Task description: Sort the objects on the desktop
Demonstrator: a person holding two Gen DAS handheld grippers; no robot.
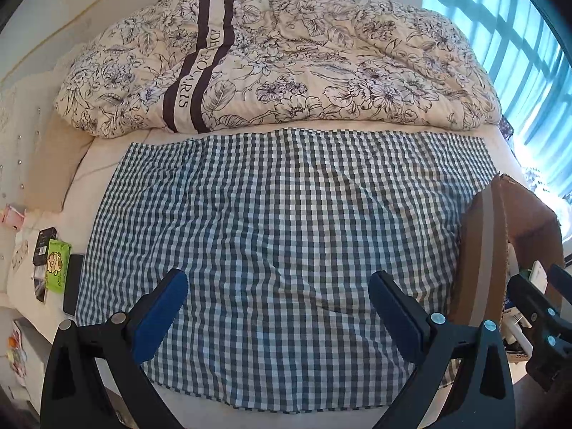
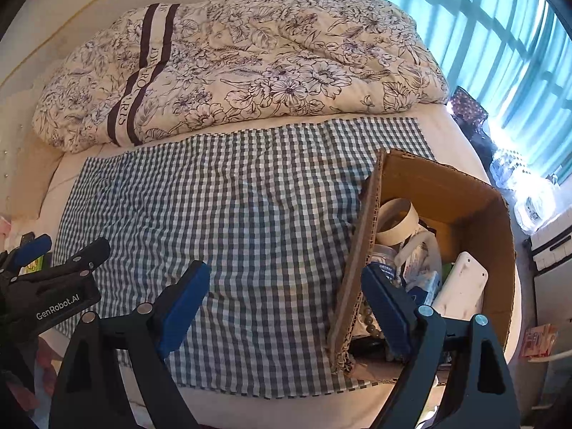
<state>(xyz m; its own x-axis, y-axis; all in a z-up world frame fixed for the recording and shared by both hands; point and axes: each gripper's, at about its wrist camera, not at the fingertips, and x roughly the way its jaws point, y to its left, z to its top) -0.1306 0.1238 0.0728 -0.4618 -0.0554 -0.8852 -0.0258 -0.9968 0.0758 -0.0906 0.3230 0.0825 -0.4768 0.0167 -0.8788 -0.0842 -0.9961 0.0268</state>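
Note:
A brown cardboard box [image 2: 443, 186] stands on the right side of a green checked cloth [image 2: 250, 221] spread over a bed. The box holds a roll of tape [image 2: 395, 220], a white device [image 2: 461, 286], a bead string [image 2: 368, 321] and other small items. My right gripper [image 2: 286, 296] is open and empty, its right finger inside the box and its left finger over the cloth. My left gripper [image 1: 277, 307] is open and empty over the near middle of the cloth [image 1: 279, 214]. The box [image 1: 479, 250] shows at the right in the left wrist view.
A floral quilt [image 1: 279, 60] lies bunched at the far side of the bed. A green packet [image 1: 57, 266], a black box [image 1: 44, 245] and a dark phone [image 1: 73, 282] lie left of the cloth. A window with teal curtains [image 2: 500, 53] is at the right.

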